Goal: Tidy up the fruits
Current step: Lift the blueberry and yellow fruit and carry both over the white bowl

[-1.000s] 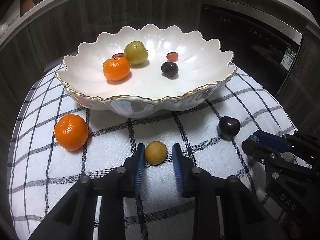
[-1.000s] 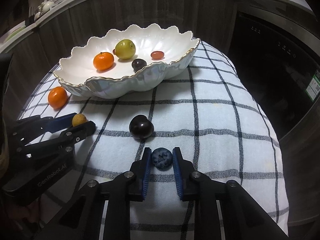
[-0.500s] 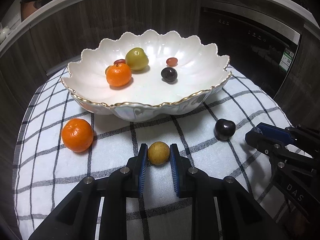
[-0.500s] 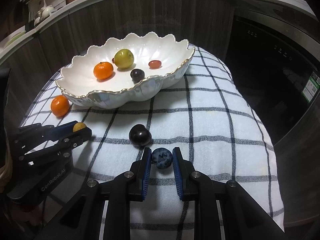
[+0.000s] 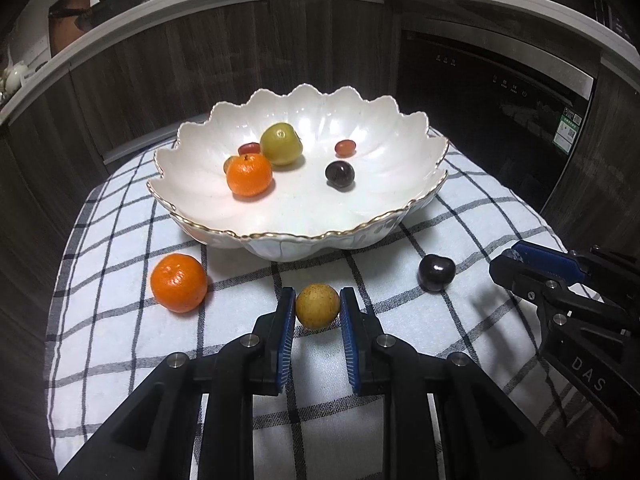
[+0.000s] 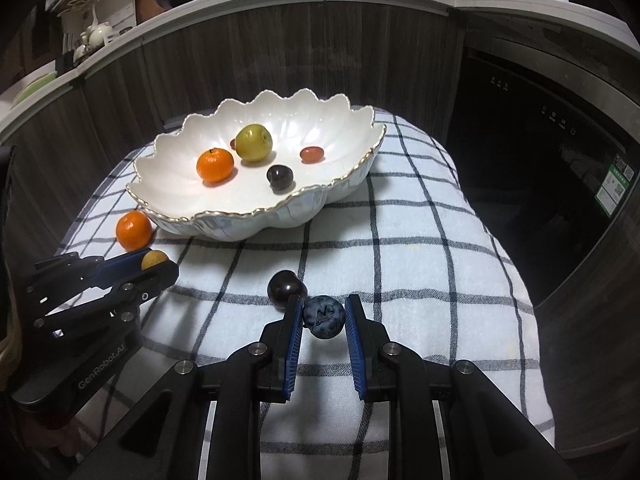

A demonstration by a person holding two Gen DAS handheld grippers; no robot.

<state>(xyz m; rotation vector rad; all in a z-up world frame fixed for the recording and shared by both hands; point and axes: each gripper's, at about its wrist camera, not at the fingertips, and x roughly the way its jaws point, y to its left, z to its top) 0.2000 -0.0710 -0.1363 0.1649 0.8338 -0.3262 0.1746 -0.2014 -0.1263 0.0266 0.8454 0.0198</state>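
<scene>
A white scalloped bowl [image 5: 400,216] [image 6: 344,184] sits on the checked cloth and holds an orange [image 5: 249,174], a green fruit [image 5: 281,144], a dark cherry [image 5: 339,173] and red grapes [image 5: 345,148]. My left gripper [image 5: 317,308] is shut on a small yellow fruit [image 5: 317,305] and holds it above the cloth; it also shows in the right wrist view [image 6: 154,259]. My right gripper [image 6: 323,318] is shut on a blueberry [image 6: 324,317] and holds it raised. A dark cherry [image 5: 436,272] [image 6: 285,288] and an orange [image 5: 179,282] [image 6: 134,230] lie on the cloth.
The checked cloth [image 5: 120,340] covers a small round table. Dark wood cabinets and a black appliance [image 6: 540,160] stand behind it. The cloth drops off at the left and right edges.
Both grippers have closed on their fruits and risen from the cloth. The bowl now appears lower and farther in both views.
</scene>
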